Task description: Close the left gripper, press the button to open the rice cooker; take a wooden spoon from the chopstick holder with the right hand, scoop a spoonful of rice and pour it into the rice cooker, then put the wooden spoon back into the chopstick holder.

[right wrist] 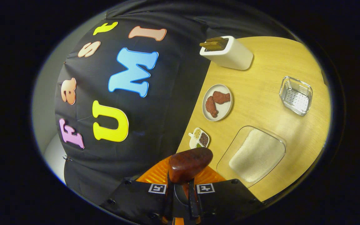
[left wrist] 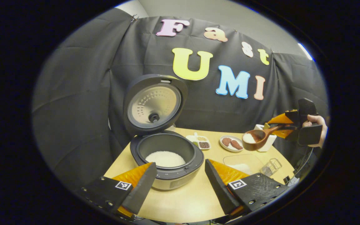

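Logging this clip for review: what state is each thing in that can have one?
rice cooker: lid up, rice in the pot
wooden spoon: held in the air, loaded with rice
right gripper: fingers shut on the spoon handle
left gripper: fingers open, holding nothing
chopstick holder: standing on the table
clear tray: holds rice
white plate: two brown pieces on it

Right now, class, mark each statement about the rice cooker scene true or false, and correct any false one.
1. The rice cooker lid is shut. False: it stands open.
2. The wooden spoon holds rice. True.
3. The right gripper is shut on the spoon's handle. True.
4. The left gripper grips the cooker. False: it is open, holding nothing.
5. The plate is empty. False: two brown pieces lie on it.
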Tool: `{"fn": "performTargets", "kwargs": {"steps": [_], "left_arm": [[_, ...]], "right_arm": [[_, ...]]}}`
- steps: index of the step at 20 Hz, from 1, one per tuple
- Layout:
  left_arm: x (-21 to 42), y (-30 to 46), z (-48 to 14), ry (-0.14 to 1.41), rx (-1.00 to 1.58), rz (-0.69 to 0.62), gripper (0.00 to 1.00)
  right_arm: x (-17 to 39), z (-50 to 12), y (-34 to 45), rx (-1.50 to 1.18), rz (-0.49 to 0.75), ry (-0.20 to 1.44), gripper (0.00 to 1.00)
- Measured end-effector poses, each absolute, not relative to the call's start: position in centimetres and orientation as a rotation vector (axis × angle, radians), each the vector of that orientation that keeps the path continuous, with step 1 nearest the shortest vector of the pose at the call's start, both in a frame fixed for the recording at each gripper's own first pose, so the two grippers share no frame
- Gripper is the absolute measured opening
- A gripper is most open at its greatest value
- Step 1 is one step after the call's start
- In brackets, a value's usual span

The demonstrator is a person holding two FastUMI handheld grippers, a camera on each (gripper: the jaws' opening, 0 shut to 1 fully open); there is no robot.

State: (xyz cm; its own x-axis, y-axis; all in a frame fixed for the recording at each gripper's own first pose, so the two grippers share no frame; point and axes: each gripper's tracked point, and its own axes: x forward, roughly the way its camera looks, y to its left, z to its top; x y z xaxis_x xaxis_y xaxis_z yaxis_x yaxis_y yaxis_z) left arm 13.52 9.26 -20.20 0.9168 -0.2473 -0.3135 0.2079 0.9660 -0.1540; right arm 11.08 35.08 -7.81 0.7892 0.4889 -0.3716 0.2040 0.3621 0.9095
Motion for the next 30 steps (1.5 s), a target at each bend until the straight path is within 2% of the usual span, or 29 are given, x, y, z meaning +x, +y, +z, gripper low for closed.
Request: {"fn": "performTargets", "kwargs": {"steps": [1,2,7,8,9,10,11,12,13,14,21,30], "left_arm": [[13.5,9.7,-20.3,0.339,-0.114,-0.224,0.96],[13.4,10.1,-20.3,0.341,-0.114,-0.213,0.96],[12.9,12.4,-20.7,0.350,-0.123,-0.161,0.96],[12.8,13.0,-20.7,0.350,-0.121,-0.150,0.96],[12.8,13.5,-20.7,0.352,-0.120,-0.139,0.96],[12.8,14.0,-20.6,0.355,-0.118,-0.128,0.96],[12.5,14.3,-20.9,0.358,-0.117,-0.117,0.96],[12.5,15.0,-21.1,0.364,-0.117,-0.106,0.96],[12.6,15.5,-21.3,0.369,-0.117,-0.097,0.96],[12.6,16.1,-21.5,0.374,-0.118,-0.087,0.96],[13.2,18.4,-21.9,0.386,-0.117,-0.040,0.96],[13.2,19.2,-22.6,0.404,-0.122,-0.015,0.96]], "right_arm": [[11.1,-7.5,36.6,1.209,0.234,0.685,0.17],[11.3,-7.1,38.2,1.207,0.269,0.700,0.21],[11.7,-6.6,45.1,1.180,0.376,0.755,0.20],[11.9,-6.6,46.7,1.163,0.399,0.765,0.17],[12.0,-6.8,47.9,1.145,0.413,0.770,0.20],[12.2,-6.9,49.1,1.123,0.425,0.769,0.17],[12.4,-7.0,50.5,1.094,0.442,0.766,0.21],[12.5,-7.0,51.4,1.067,0.454,0.760,0.21],[12.5,-7.1,52.6,1.033,0.469,0.751,0.17],[12.7,-7.3,53.6,0.992,0.483,0.741,0.21],[13.1,-9.5,58.8,0.669,0.567,0.633,0.21],[13.6,-11.1,61.6,0.448,0.643,0.518,0.20]]}}
